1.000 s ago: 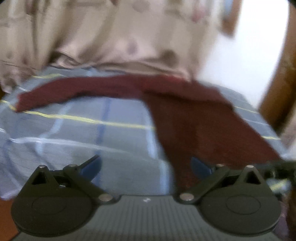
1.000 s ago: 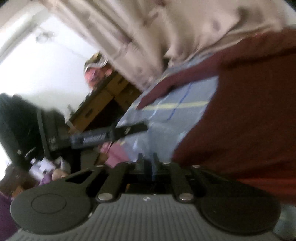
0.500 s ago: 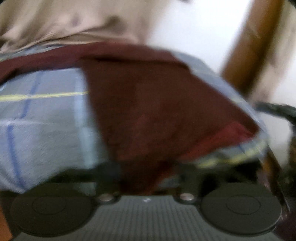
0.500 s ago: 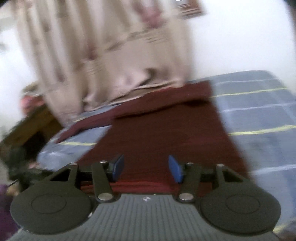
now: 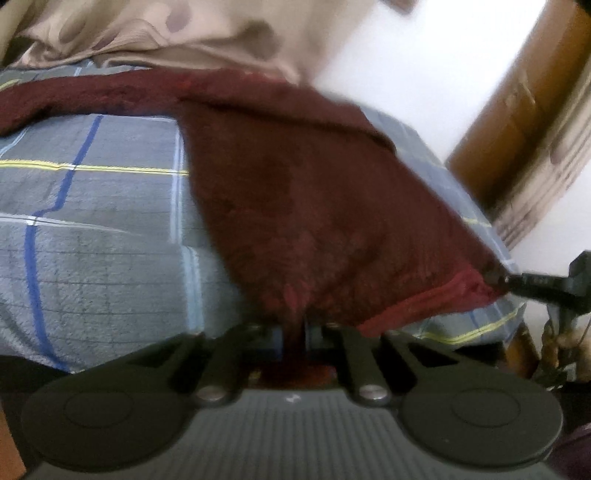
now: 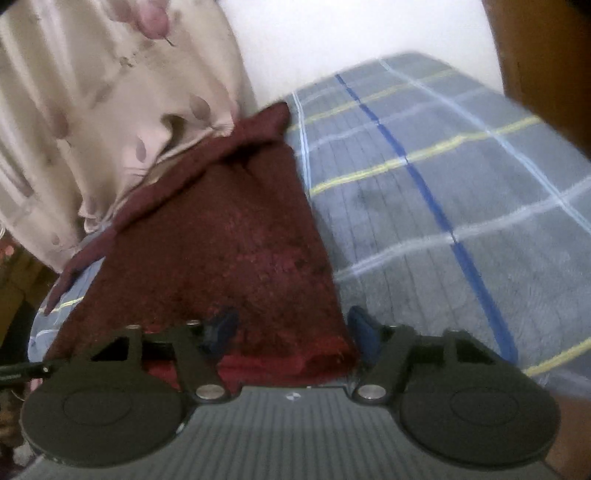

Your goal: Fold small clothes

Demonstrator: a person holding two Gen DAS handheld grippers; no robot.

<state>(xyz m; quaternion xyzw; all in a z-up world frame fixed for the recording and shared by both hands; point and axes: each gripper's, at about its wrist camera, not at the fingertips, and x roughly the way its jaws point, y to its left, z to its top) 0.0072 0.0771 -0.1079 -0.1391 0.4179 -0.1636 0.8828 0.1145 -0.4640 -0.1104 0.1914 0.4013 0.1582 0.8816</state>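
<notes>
I had the maroon garment [image 5: 325, 206] spread on the checked blanket [image 5: 103, 229], its far sleeve edge lying along the curtain [image 5: 155, 29]. My left gripper [image 5: 293, 332] had its fingers drawn together on the near hem corner, with cloth pinched between them. My right gripper [image 6: 290, 328] sat at the other hem corner with its blue fingertips [image 6: 360, 323] spread wide, cloth lying between them but not clamped.

To do this step well, I judged that I should close the right fingers on the hem before lifting, take both layers of the red band, then raise both corners together and level, so the fold would land square and not drag the body askew.

Half a second earlier the left view was too blurred to show a grip, and a second earlier those fingers stood open short of the cloth. The right gripper, shut and tilted away a second earlier, had opened and squared up to the hem.
</notes>
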